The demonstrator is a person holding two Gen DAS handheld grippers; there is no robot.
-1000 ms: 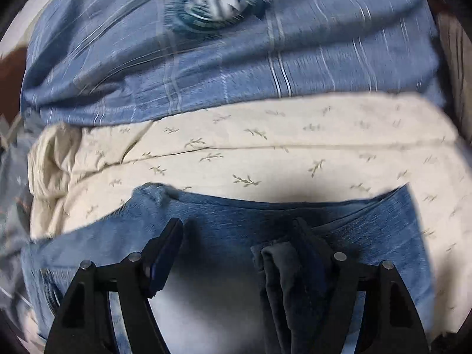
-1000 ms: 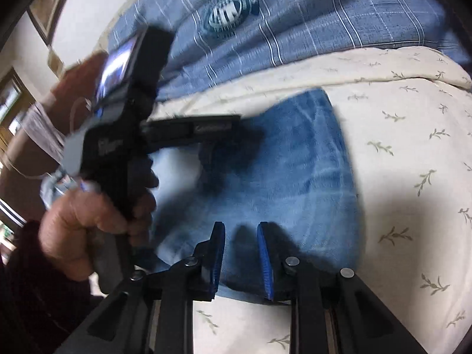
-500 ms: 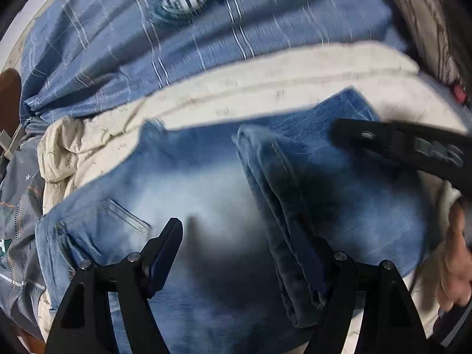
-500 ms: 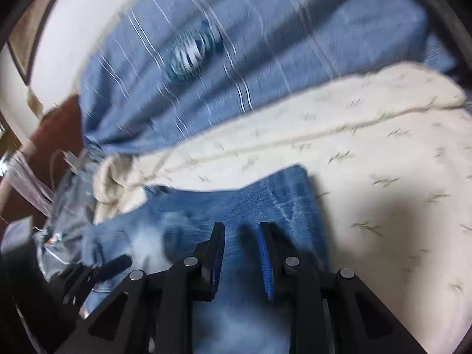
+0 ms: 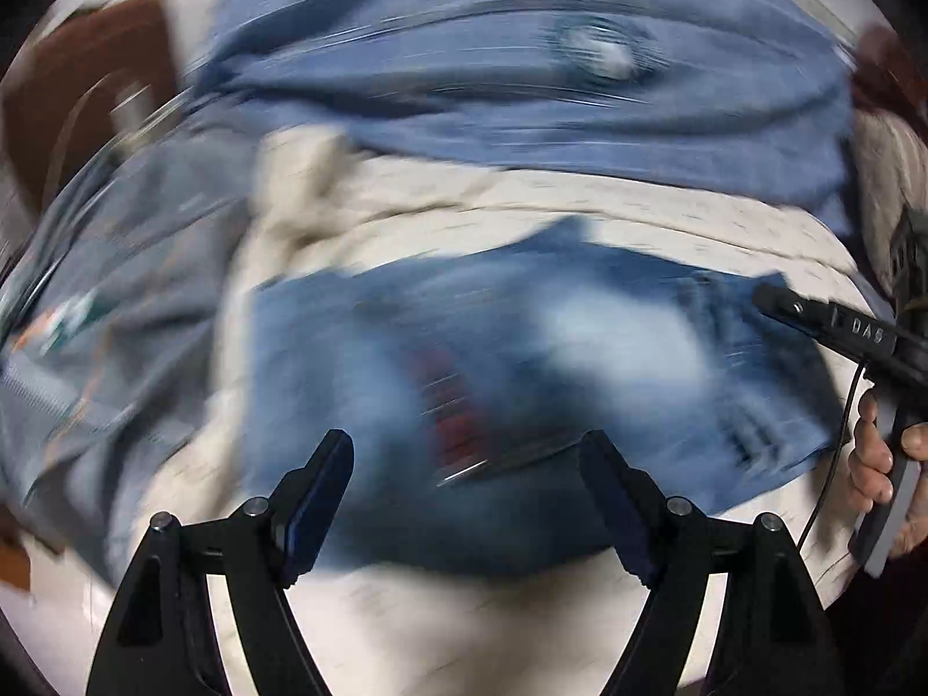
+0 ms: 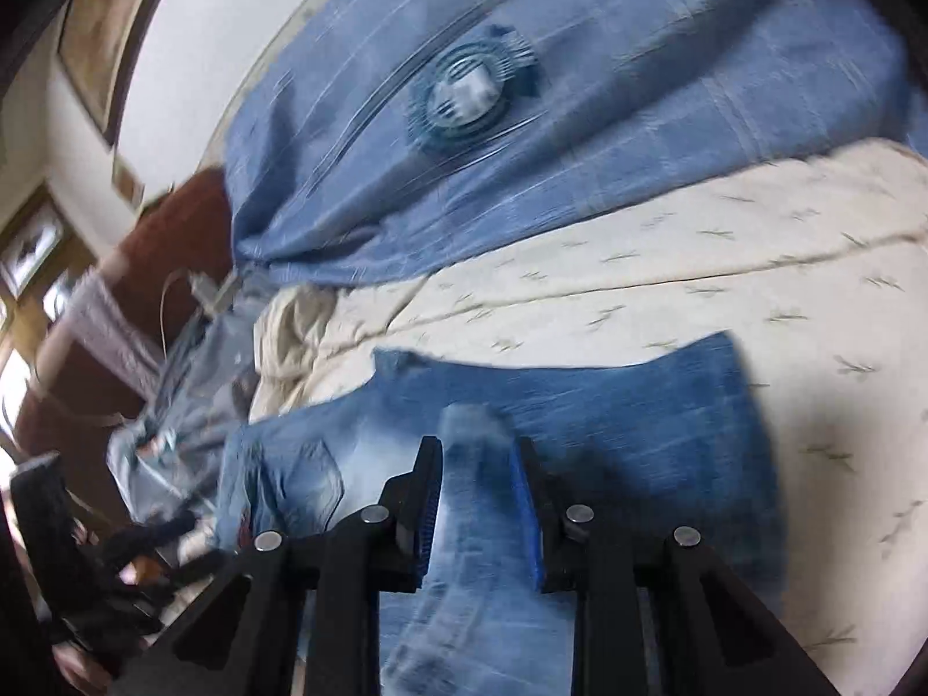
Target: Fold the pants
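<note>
Across the middle of the frame: a bed under a cream sheet (image 6: 725, 267) with small sprigs. Directly on it, lower centre, blue jeans (image 6: 638, 406); upper half, a blue striped cover (image 6: 667, 116); left, crumpled grey-blue fabric (image 5: 116, 301).

Jeans (image 6: 609, 423) on bedspread (image 6: 725, 267) — pillow (image 6: 580, 116) behind, crumpled garment (image 6: 174, 406) left

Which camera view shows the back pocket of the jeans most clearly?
The right wrist view. There the pocket is fairly sharp, with its stitched outline visible at the left end of the jeans, left of the right gripper. The left wrist view is heavily motion-blurred; the jeans show only as a blue patch, and no pocket can be made out.
</note>
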